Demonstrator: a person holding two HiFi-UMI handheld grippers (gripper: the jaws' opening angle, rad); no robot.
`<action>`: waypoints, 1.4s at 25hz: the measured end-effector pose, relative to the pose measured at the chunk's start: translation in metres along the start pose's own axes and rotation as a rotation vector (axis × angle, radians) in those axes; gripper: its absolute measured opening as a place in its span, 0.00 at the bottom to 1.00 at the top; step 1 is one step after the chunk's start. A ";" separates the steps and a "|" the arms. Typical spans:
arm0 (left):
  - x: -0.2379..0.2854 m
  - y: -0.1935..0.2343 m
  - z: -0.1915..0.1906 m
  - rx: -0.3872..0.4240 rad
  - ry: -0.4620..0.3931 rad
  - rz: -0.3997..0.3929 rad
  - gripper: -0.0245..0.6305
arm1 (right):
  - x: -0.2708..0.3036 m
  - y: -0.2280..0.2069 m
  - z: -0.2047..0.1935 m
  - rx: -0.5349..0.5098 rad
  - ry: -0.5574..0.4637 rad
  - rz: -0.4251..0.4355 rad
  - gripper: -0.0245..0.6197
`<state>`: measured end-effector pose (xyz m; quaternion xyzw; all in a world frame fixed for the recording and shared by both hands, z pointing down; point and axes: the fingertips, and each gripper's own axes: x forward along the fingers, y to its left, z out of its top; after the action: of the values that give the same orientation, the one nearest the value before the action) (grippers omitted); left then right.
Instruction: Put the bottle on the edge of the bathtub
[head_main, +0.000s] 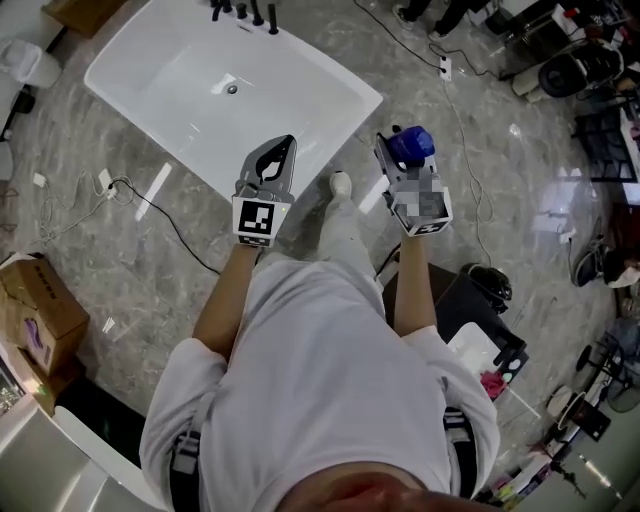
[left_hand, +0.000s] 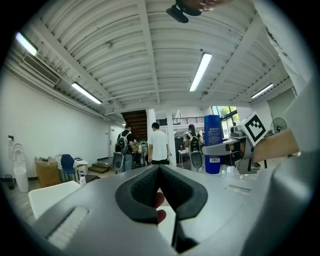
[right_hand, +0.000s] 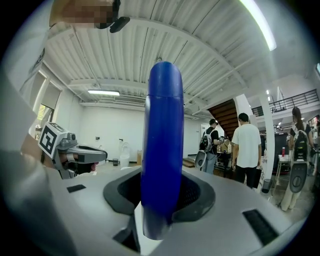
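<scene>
Held upright in the right gripper's (head_main: 393, 150) jaws, the bottle (right_hand: 161, 150) is best kept vertical until the bathtub (head_main: 352, 93) rim lies beneath them. The left gripper's (head_main: 283, 150) jaws are closed, empty.

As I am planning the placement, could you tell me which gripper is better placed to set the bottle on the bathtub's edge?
Right. The right gripper is closed on the blue bottle, just beside the bathtub corner. The left gripper is shut and empty, so it would need a handover.
</scene>
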<state>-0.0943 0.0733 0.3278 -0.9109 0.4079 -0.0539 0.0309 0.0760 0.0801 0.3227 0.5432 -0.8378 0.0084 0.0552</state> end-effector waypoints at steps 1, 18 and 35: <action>0.016 0.007 -0.003 -0.001 0.005 0.021 0.04 | 0.014 -0.012 -0.002 -0.003 -0.002 0.020 0.26; 0.276 0.116 -0.080 -0.038 -0.042 0.310 0.04 | 0.280 -0.186 -0.090 -0.042 -0.018 0.363 0.26; 0.367 0.198 -0.316 -0.120 0.030 0.422 0.04 | 0.448 -0.203 -0.362 -0.077 0.071 0.429 0.26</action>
<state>-0.0372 -0.3358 0.6482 -0.8048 0.5922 -0.0356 -0.0187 0.1100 -0.3838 0.7185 0.3492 -0.9314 0.0070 0.1022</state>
